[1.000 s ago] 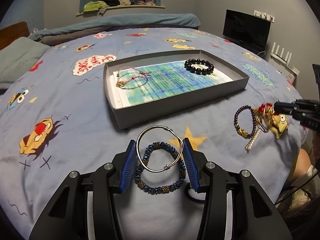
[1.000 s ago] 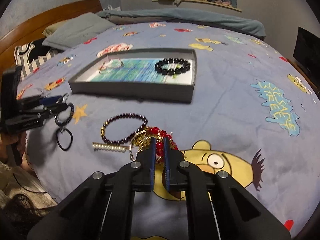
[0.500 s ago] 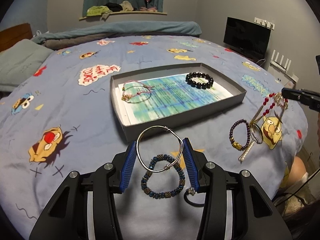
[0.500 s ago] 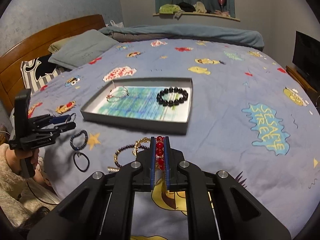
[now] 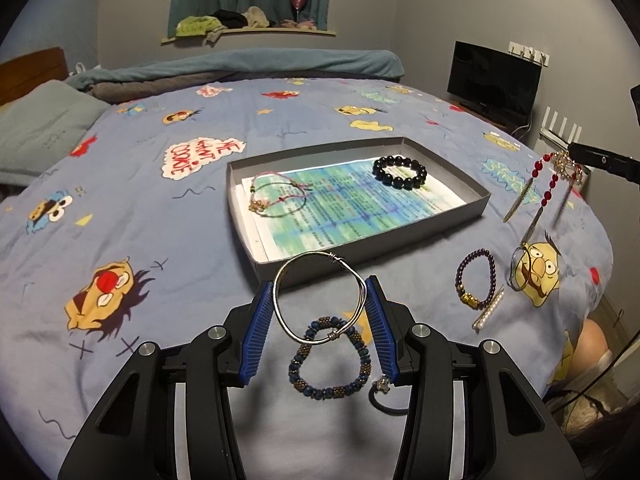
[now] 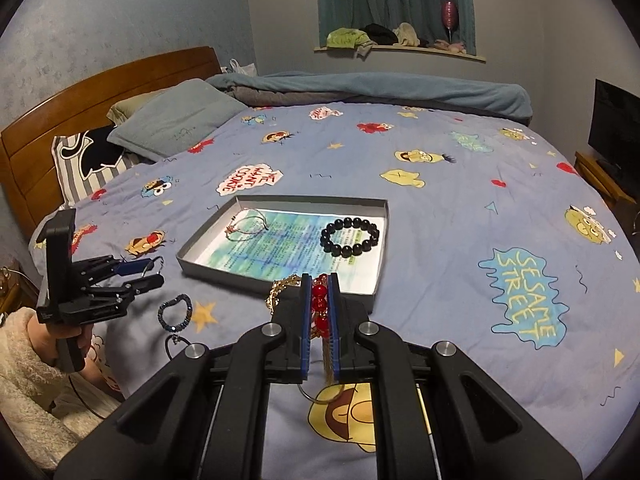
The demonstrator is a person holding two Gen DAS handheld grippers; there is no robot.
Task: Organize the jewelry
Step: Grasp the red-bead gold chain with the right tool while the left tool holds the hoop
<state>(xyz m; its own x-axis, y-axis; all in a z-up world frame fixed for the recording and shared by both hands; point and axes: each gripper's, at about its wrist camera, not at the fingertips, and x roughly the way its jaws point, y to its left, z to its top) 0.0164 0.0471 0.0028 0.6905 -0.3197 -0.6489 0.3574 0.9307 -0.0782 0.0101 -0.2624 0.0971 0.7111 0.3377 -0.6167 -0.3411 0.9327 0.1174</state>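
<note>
We hold a silver bangle (image 5: 320, 298) between the blue pads of our left claw (image 5: 320, 312), the jaws spread about as wide as the ring and pressing on its two sides, so it hangs lifted above the bedspread (image 5: 120, 184). Our right claw (image 6: 320, 312) is pinched narrow on a red bead necklace (image 6: 320, 304), whose gold tassels (image 5: 520, 196) dangle free in the air beside the grey tray (image 5: 360, 258). In the tray lie a black bead bracelet (image 5: 399, 171) toward its far right and a thin cord bracelet (image 5: 276, 198) toward its left, well apart. On the bedspread under our left claw rests a blue bead bracelet (image 5: 330, 356), with a black hair tie (image 5: 386, 398) just beside it. To the right lie a purple bead bracelet (image 5: 476, 278) and a pearl clip (image 5: 488, 312), touching
</note>
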